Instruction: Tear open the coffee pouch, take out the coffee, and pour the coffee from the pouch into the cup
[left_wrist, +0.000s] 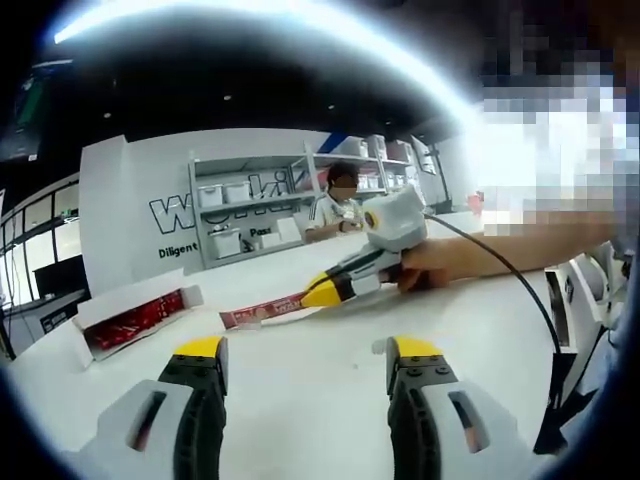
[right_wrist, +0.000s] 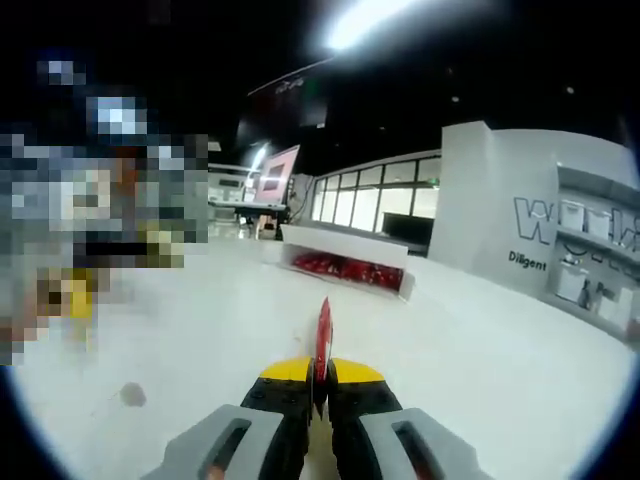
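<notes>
Looking like a showroom or demo office: white wall (left_wrist: 130, 200) carrying big lettering, open shelves (left_wrist: 250, 205) holding white boxes, a person sitting behind a counter (left_wrist: 335, 205), glass-walled rooms (right_wrist: 375, 205), dark ceiling.

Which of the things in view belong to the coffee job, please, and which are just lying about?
Job in hand:
- red coffee pouch, pinched in the shut right claw
- left claw, open and empty

Lying about:
- open white box of red packets
- shelves with bins
- white table
</notes>
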